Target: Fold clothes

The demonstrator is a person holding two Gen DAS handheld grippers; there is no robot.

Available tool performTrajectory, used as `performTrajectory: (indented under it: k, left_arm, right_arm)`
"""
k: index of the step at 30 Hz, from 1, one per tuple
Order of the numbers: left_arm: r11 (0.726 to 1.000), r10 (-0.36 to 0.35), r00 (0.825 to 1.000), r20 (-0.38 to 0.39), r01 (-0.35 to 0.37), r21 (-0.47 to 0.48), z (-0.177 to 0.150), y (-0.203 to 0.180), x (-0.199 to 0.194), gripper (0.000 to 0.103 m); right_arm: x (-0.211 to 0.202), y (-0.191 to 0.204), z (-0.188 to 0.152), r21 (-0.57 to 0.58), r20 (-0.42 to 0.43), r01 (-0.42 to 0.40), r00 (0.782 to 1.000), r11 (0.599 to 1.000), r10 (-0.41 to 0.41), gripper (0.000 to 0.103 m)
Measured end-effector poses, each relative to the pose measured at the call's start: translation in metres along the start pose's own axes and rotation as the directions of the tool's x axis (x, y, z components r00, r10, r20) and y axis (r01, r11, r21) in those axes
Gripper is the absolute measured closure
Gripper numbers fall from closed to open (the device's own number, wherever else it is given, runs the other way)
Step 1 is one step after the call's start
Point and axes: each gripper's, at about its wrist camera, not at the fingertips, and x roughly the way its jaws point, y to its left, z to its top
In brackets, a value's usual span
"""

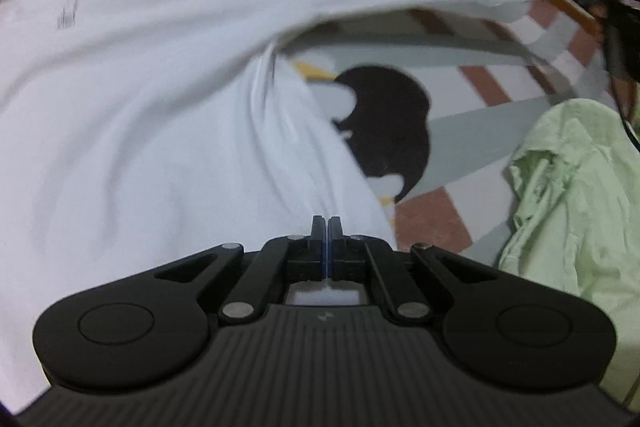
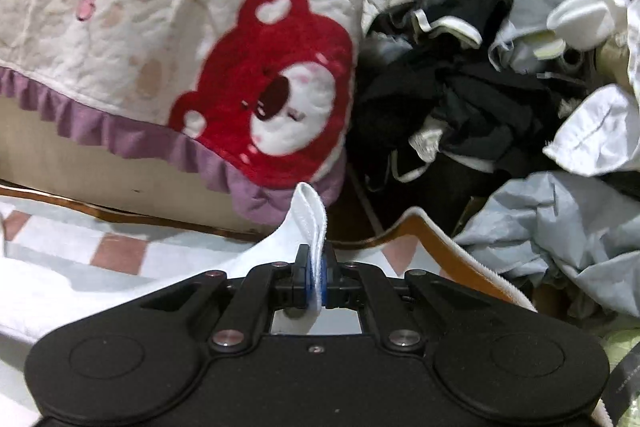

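Shirt (image 1: 140, 99) is white & held up by both grippers, stretched out over a mat (image 1: 472, 95). Left gripper (image 1: 326, 227) has its jaws shut tight; the shirt cloth starts right at the tips, so it looks like it pinches a thin bit, but the pinch itself is hard to see. Right gripper (image 2: 316, 267) has its jaws closed on a white hem of the same shirt (image 2: 308, 223), w/ a flap sticking up past the tips.

Step, I think: spreading the shirt out flat, before any fold. Fold job looks just begun. Next move needs both grippers to keep the cloth tight, lower it onto the mat & lay it smooth w/ no bumps. Then a side can be flipped over.

Mat has gray, white & red-brown squares, plus a big black shape. Green shirt (image 1: 572, 195) lies bunched on the right of it. Past the mat's edge sits a box (image 2: 80, 163) w/ a cream towel (image 2: 160, 7) on it, red bear face & purple frill. Beside that is a messy pile (image 2: 500, 75) of black, gray & white clothes, not yet folded.
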Motion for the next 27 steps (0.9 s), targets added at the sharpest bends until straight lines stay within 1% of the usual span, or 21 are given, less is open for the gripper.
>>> performTrajectory:
  k: [2, 5, 8, 10, 11, 12, 13, 14, 15, 16, 17, 18, 19, 20, 21, 22, 23, 24, 25, 26, 27]
  left_arm:
    - [1.000, -0.031, 0.999, 0.042, 0.031, -0.002, 0.002, 0.002, -0.015, 0.103]
    - [0.994, -0.095, 0.992, 0.086, 0.098, -0.039, 0.010, 0.009, -0.036, 0.103]
    - [0.977, -0.199, 0.972, 0.126, 0.207, -0.054, 0.016, 0.010, -0.047, 0.103]
    - [0.968, -0.239, 0.965, 0.108, 0.245, -0.053, 0.017, 0.006, -0.036, 0.103]
    - [0.966, -0.248, 0.965, 0.090, 0.253, -0.059, 0.017, 0.005, -0.028, 0.101]
    - [0.969, -0.226, 0.973, 0.043, 0.229, -0.090, 0.015, 0.005, -0.009, 0.102]
    - [0.970, -0.208, 0.978, -0.007, 0.205, -0.129, 0.012, 0.005, 0.008, 0.101]
    - [0.969, -0.199, 0.979, -0.049, 0.189, -0.159, 0.008, 0.005, 0.023, 0.100]
    - [0.966, -0.213, 0.975, -0.060, 0.201, -0.165, 0.006, 0.003, 0.030, 0.099]
    - [0.964, -0.219, 0.974, -0.059, 0.206, -0.169, 0.005, 0.001, 0.030, 0.098]
    - [0.962, -0.226, 0.973, -0.055, 0.214, -0.170, 0.005, -0.001, 0.028, 0.092]
    - [0.959, -0.239, 0.970, -0.040, 0.230, -0.165, 0.006, -0.002, 0.021, 0.083]
    - [0.958, -0.246, 0.969, -0.023, 0.240, -0.159, 0.007, -0.001, 0.011, 0.077]
    - [0.961, -0.237, 0.971, -0.009, 0.233, -0.151, 0.008, 0.002, -0.001, 0.066]
    - [0.968, -0.208, 0.978, 0.007, 0.207, -0.145, 0.009, 0.006, -0.017, 0.058]
    - [0.977, -0.159, 0.987, 0.023, 0.160, -0.144, 0.009, 0.014, -0.033, 0.056]
    - [0.983, -0.101, 0.994, 0.032, 0.105, -0.151, 0.007, 0.023, -0.048, 0.055]
    - [0.985, -0.018, 0.999, 0.038, 0.024, -0.170, 0.005, 0.036, -0.064, 0.055]
    - [0.978, 0.078, 0.996, 0.034, -0.069, -0.197, 0.002, 0.050, -0.080, 0.055]
    - [0.959, 0.177, 0.984, 0.022, -0.167, -0.230, -0.003, 0.065, -0.096, 0.055]
    - [0.930, 0.265, 0.964, 0.008, -0.253, -0.267, -0.009, 0.081, -0.112, 0.055]
  right_arm:
    - [0.008, -0.002, -0.004, -0.010, -0.009, 0.006, 1.000, 1.000, -0.006, 0.099]
    - [0.016, -0.003, -0.007, -0.044, -0.001, 0.037, 0.999, 0.998, -0.037, 0.100]
    - [0.021, -0.009, 0.000, -0.038, 0.036, 0.090, 0.995, 0.995, -0.088, 0.100]
    - [0.031, -0.015, 0.004, -0.022, 0.048, 0.117, 0.992, 0.993, -0.116, 0.100]
    - [0.038, -0.013, 0.003, -0.036, 0.041, 0.128, 0.991, 0.991, -0.126, 0.100]
    - [0.048, -0.008, -0.001, -0.053, -0.001, 0.118, 0.993, 0.992, -0.119, 0.099]
    - [0.058, -0.002, -0.005, -0.068, -0.044, 0.109, 0.993, 0.992, -0.112, 0.099]
    - [0.065, 0.007, -0.011, -0.077, -0.096, 0.112, 0.988, 0.991, -0.119, 0.091]
    - [0.071, 0.017, -0.018, -0.085, -0.147, 0.114, 0.981, 0.990, -0.126, 0.086]
    - [0.070, 0.027, -0.022, -0.078, -0.179, 0.122, 0.975, 0.989, -0.134, 0.076]
    - [0.059, 0.039, -0.025, -0.047, -0.186, 0.122, 0.974, 0.991, -0.129, 0.067]
    - [0.046, 0.050, -0.026, -0.005, -0.183, 0.101, 0.978, 0.995, -0.101, 0.062]
    - [0.030, 0.060, -0.026, 0.047, -0.179, 0.054, 0.983, 0.997, -0.045, 0.056]
    - [0.009, 0.072, -0.025, 0.120, -0.165, -0.033, 0.985, 0.992, 0.052, 0.054]
    - [-0.009, 0.082, -0.025, 0.181, -0.154, -0.127, 0.976, 0.975, 0.156, 0.053]
    - [-0.027, 0.093, -0.029, 0.235, -0.154, -0.256, 0.943, 0.938, 0.296, 0.050]
    - [-0.046, 0.104, -0.032, 0.286, -0.148, -0.378, 0.891, 0.881, 0.430, 0.050]
    - [-0.060, 0.118, -0.038, 0.309, -0.163, -0.487, 0.819, 0.817, 0.550, 0.050]
    - [-0.074, 0.132, -0.044, 0.332, -0.175, -0.586, 0.732, 0.739, 0.658, 0.050]
    - [-0.089, 0.149, -0.053, 0.344, -0.194, -0.671, 0.634, 0.657, 0.749, 0.050]
    - [-0.104, 0.166, -0.063, 0.358, -0.211, -0.742, 0.527, 0.567, 0.823, 0.050]
